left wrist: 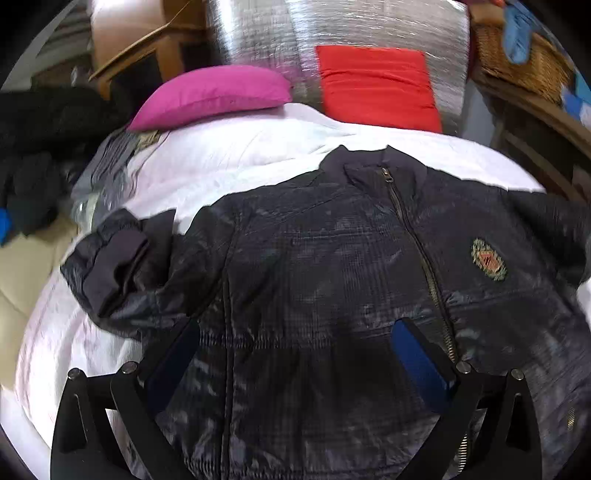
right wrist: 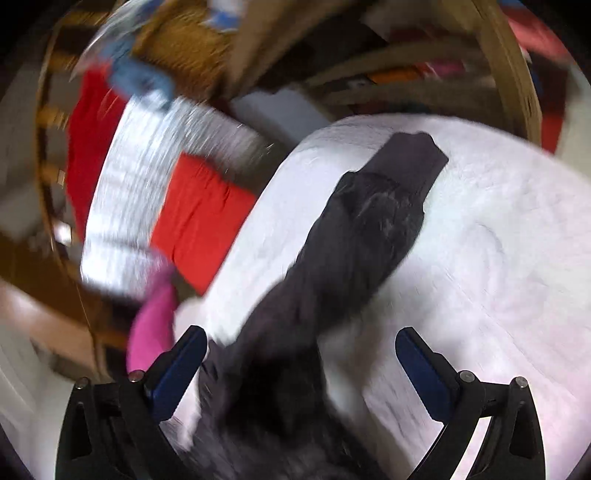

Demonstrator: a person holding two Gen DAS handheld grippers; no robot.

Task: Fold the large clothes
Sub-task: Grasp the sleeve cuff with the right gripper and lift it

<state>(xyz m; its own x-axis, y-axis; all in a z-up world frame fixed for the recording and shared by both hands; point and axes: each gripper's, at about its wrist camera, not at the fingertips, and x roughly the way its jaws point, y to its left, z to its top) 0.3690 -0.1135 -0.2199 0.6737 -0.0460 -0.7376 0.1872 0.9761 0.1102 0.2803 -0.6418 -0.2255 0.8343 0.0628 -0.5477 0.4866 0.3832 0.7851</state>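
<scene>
A dark quilted zip-up jacket lies face-up, spread for folding, on a white-covered bed beneath the open, empty left claw, its sleeve stretching ahead of the open right claw.

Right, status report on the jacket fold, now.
Left claw open over jacket front. Right claw open above outstretched sleeve. Jacket zipped, flat on white bed, unfolded. Pink pillow beyond collar, clear.

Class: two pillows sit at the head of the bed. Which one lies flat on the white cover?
The pink pillow lies flat on the white cover; the red pillow stands propped upright against the silver backing.
</scene>
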